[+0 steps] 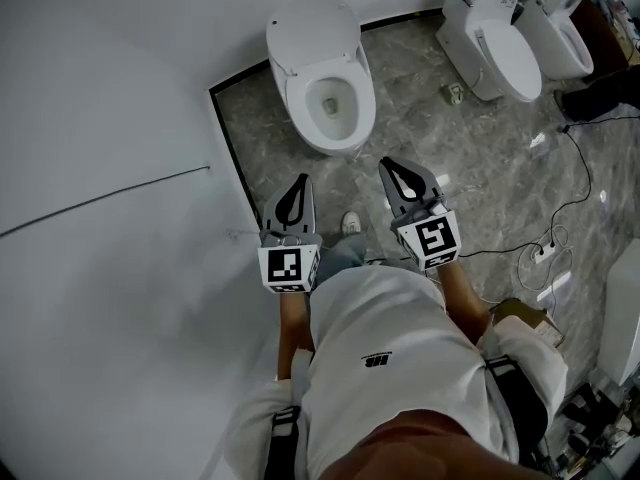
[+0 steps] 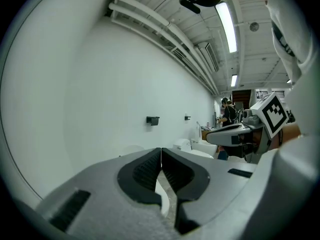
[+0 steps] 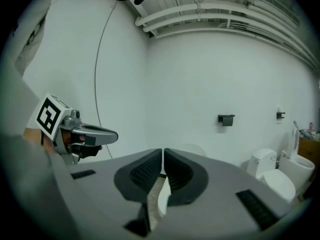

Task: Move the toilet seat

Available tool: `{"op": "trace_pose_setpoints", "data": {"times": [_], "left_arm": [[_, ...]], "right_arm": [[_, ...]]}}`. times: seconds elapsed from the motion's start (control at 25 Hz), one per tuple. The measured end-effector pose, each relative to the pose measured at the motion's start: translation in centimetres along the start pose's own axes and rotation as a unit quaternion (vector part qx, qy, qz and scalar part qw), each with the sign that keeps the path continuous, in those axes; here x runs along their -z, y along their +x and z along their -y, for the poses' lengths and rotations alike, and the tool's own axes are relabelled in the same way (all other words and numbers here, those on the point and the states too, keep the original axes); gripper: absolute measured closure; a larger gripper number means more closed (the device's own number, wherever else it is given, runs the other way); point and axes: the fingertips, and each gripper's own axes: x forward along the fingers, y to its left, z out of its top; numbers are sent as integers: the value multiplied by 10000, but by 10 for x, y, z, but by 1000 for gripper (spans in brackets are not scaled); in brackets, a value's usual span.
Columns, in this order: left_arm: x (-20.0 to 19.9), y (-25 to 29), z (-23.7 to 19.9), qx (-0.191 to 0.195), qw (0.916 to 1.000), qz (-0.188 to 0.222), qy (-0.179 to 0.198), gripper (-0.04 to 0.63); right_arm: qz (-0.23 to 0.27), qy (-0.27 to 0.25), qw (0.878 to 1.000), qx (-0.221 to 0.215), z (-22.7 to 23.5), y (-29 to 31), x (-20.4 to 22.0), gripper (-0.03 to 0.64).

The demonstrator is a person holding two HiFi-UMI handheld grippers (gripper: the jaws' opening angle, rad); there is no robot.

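Toilet seat (image 1: pixel 297 94): white, oval ring, lying flat on the rim of the bowl (image 1: pixel 332 101), which is open. The lid (image 1: pixel 312 26) appears tipped back behind it. The seat is ahead of the tips of the left tool (image 1: pixel 299 181) and right tool (image 1: pixel 386 162), clear of both.

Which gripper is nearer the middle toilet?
Right. The right gripper sits down-left of the middle toilet; the left gripper is farther left, in front of the open toilet.
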Motion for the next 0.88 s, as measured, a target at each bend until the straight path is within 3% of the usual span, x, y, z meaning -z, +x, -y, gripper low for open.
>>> {"op": "trace_pose_setpoints", "data": {"times": [0.24, 0.88], "left_arm": [[-1, 19, -21, 107, 9999, 24, 8, 565], [5, 57, -28, 320, 9994, 37, -94, 565]], "right_arm": [[58, -29, 9999, 122, 4, 25, -9, 581], [-98, 61, 9995, 306, 17, 48, 4, 581]]}}
